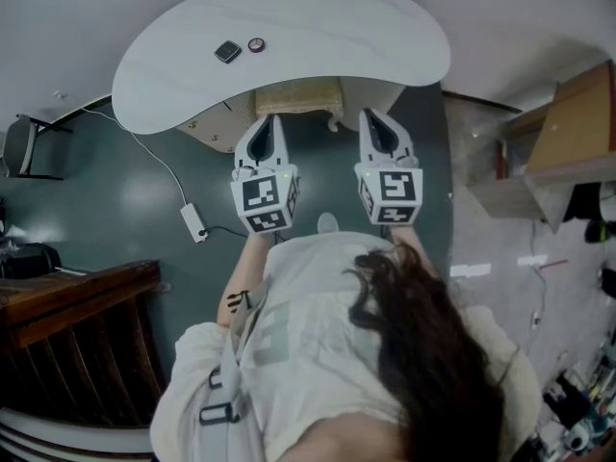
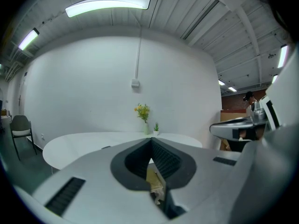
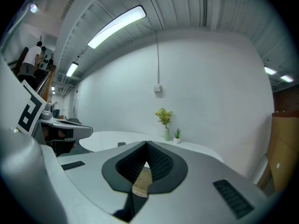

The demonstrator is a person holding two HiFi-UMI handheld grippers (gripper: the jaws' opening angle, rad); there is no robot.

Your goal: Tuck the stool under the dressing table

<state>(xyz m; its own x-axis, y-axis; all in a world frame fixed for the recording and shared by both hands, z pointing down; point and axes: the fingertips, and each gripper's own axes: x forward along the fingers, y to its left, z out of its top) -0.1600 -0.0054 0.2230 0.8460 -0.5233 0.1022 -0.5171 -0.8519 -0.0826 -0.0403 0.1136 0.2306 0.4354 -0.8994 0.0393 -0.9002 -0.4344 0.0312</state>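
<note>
place: industrial hall, staged room corner | cues: ribbed ceiling (image 2: pixel 187 13), strip light (image 2: pixel 107 6), white dressing table (image 1: pixel 289 37), floor cable (image 1: pixel 164 166)

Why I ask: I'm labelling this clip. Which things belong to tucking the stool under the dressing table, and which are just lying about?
Job: stool, showing from under the dressing table; left claw and right claw, both shut.

Lying about: dark square item, round item, flower vase, small potted plant, power adapter on the floor, chair.
</note>
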